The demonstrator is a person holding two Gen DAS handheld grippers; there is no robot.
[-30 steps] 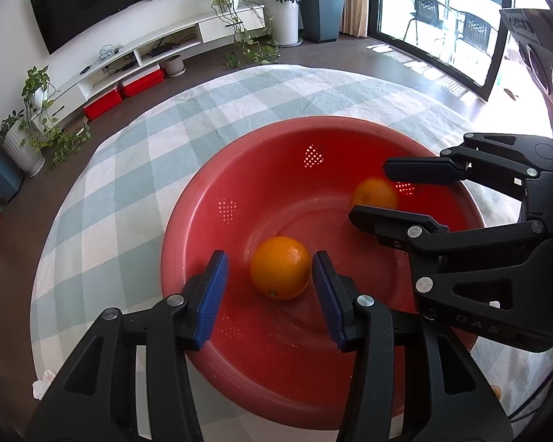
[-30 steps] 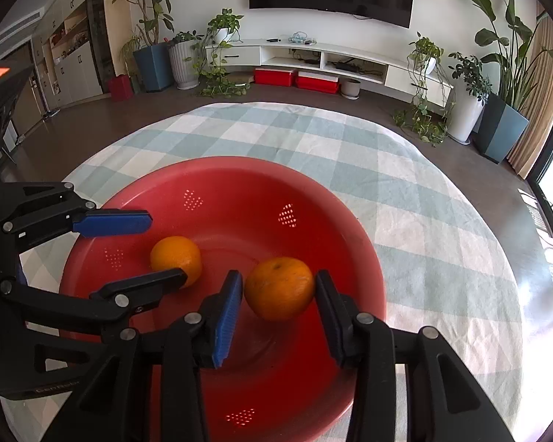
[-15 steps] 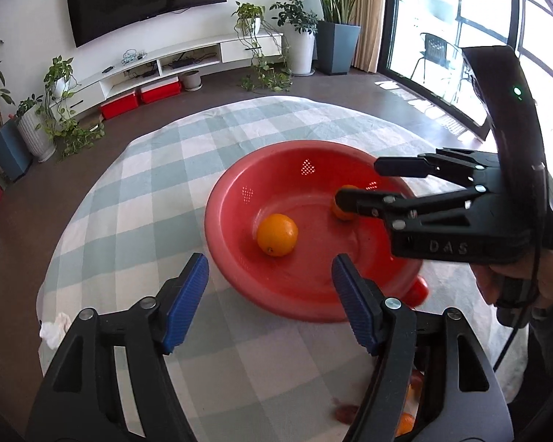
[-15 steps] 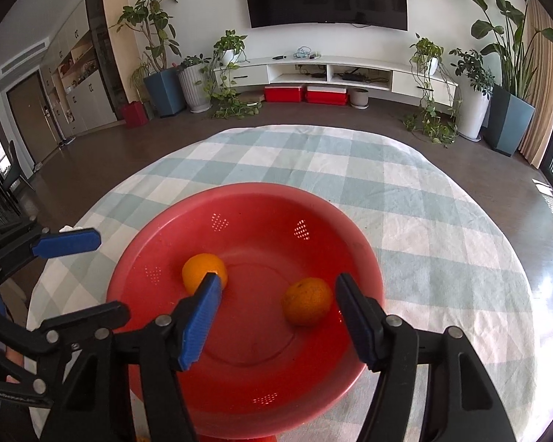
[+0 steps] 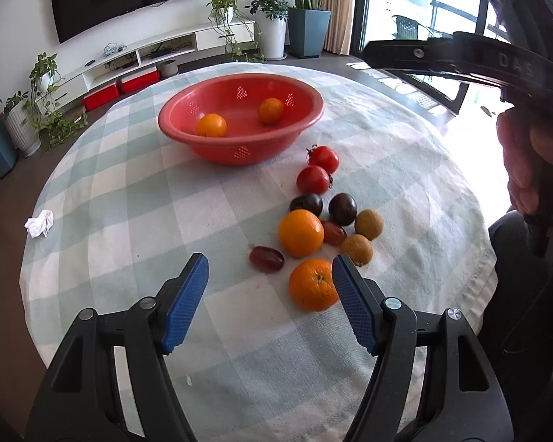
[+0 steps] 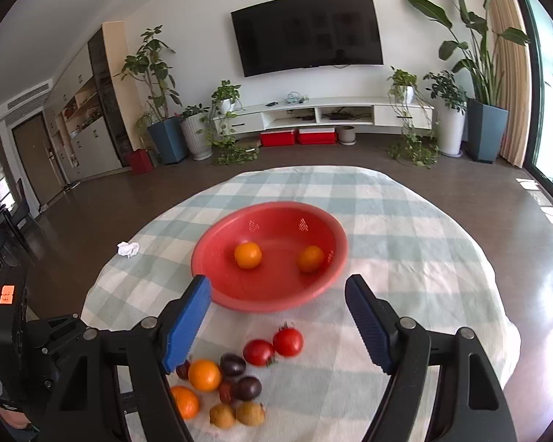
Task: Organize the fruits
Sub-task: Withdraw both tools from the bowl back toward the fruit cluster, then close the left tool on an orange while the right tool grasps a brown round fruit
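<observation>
A red bowl [image 5: 239, 151] [image 6: 269, 300] stands on the checked cloth with two oranges [image 5: 211, 125] [image 5: 270, 110] lying inside. Nearer me lies a cluster of loose fruit: two oranges [image 5: 301, 232] [image 5: 312, 284], two tomatoes [image 5: 323, 158] [image 5: 312, 179], dark plums [image 5: 342, 208] and small brown fruits [image 5: 368, 224]. My left gripper [image 5: 270, 263] hovers open above the near end of that cluster, holding nothing. My right gripper [image 6: 276, 280] is higher, in front of the bowl; its jaws are opening with nothing between them.
The round table [image 5: 129, 202] drops off close on every side. A crumpled white tissue [image 5: 40, 223] [image 6: 128, 248] lies near its left edge. A hand [image 5: 523, 154] gripping the right tool and a leg [image 5: 516, 258] fill the right of the left wrist view.
Both grippers opened, left their oranges in the bowl and drew back toward me. The bowl now looks small and far, and the loose fruit cluster has come into view.
</observation>
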